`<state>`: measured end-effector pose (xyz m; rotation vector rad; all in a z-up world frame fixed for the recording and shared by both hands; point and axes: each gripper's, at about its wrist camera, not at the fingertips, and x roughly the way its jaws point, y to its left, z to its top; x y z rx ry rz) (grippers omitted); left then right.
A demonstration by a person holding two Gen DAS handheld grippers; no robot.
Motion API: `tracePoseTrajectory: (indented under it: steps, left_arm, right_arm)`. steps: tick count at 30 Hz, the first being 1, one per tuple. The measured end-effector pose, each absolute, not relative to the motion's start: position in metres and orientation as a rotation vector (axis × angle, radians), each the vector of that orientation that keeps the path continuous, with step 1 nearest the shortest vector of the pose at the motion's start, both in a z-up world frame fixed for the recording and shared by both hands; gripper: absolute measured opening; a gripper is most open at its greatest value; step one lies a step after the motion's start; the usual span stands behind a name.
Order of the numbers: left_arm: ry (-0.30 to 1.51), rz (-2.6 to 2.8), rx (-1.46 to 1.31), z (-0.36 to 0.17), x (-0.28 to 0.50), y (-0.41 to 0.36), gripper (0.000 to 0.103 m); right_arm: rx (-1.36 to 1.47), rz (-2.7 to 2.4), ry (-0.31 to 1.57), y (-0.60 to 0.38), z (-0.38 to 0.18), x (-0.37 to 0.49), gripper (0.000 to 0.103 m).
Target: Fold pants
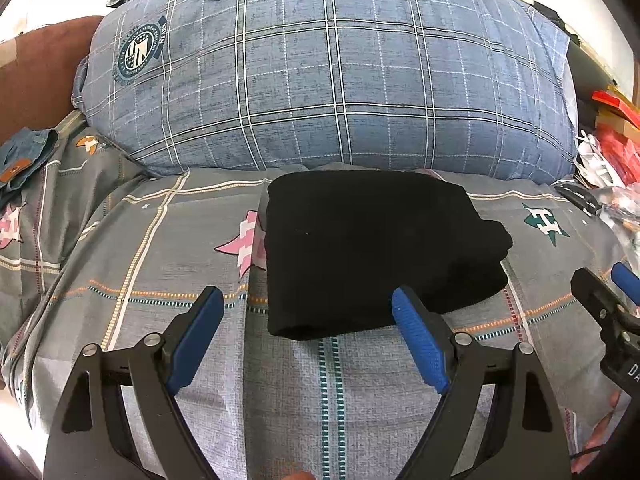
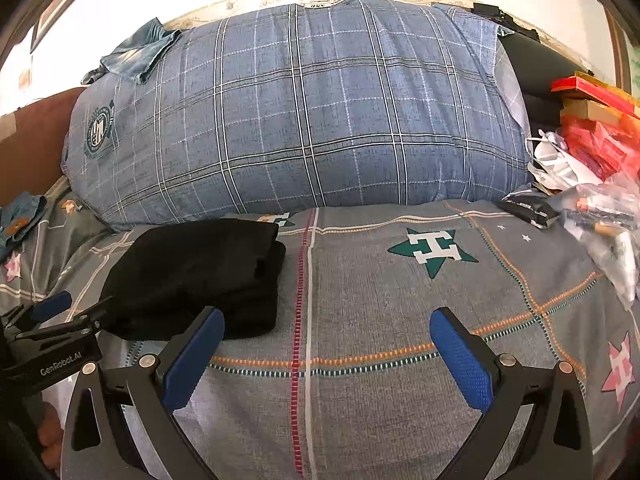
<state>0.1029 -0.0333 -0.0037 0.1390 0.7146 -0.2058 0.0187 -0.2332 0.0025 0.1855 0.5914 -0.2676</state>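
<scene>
Pants, black and of soft knit cloth (image 1: 376, 252), lie folded into a thick, squarish bundle on a grey bedspread printed with stars and plaid lines (image 1: 328, 392), just in front of a large blue plaid pillow (image 1: 328, 80) that serves as the landmark here. The left gripper (image 1: 308, 312) hovers just short of the bundle's near edge with its blue-padded fingers (image 1: 420, 344) spread wide and nothing between them; one pad overlaps the bundle's near right corner in this view, though whether it touches cannot be told. The right gripper (image 2: 326, 332) hangs to the right of the pants, further from the pillow, over bare bedspread, its fingers likewise spread wide and empty. The bundle looks light, limp and several layers deep, so it would likely sag or slide open if lifted by one corner; the safest hold seems to be the thick folded edges on the near side, pinching all layers together. The fold looks essentially complete. Room to move is good on the bedspread in front of the pillow, to the right of the pants. Limits are the pillow itself rising like a wall behind, blue denim clothing (image 1: 24, 160) off the pillow's left end, and a clutter of red boxes and plastic bags (image 2: 592, 152) by its right end.
</scene>
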Motion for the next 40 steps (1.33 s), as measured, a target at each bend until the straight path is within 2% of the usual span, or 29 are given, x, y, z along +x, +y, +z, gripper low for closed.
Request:
tracePoseTrajectory:
  steps: [40]
  left_arm:
    - [0.699, -0.266, 0.163, -0.003, 0.095, -0.045, 0.087]
  right_arm:
    - [0.216, -0.29, 0.62, -0.239, -0.003, 0.02, 0.103]
